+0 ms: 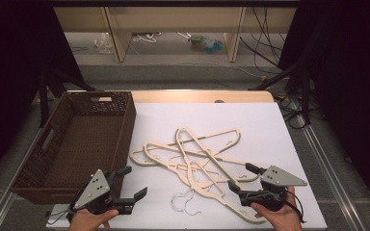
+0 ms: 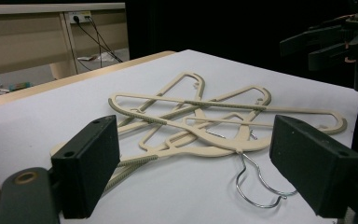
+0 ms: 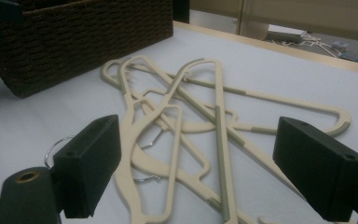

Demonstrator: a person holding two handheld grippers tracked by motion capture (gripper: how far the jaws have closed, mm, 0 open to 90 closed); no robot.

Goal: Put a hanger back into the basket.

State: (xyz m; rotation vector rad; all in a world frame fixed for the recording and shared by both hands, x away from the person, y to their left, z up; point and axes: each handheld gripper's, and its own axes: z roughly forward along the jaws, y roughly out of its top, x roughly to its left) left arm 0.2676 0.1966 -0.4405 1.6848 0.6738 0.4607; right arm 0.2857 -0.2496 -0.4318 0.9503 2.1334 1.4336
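Both tools, left point(image 1: 125, 190) and right point(image 1: 243, 179), hang released over tangled hangers point(image 1: 192, 159); lifting one could drag others off the worktop point(image 1: 270, 125).

high view: overhead, forward-down | gripper views: low, close, facing hangers point(image 1: 197, 156) from opposite sides

1. A lab or recording room rather than a home; black curtains point(image 1: 9, 53) hang at both sides of the white-covered table point(image 1: 270, 125).
2. Loose cables point(image 1: 265, 53) trail over the grey floor point(image 1: 173, 72); stand legs point(image 1: 294, 79) rest beside them.
3. Plain wooden benches point(image 1: 173, 19) line the back wall; a wall socket point(image 2: 80, 17) holds plugs.
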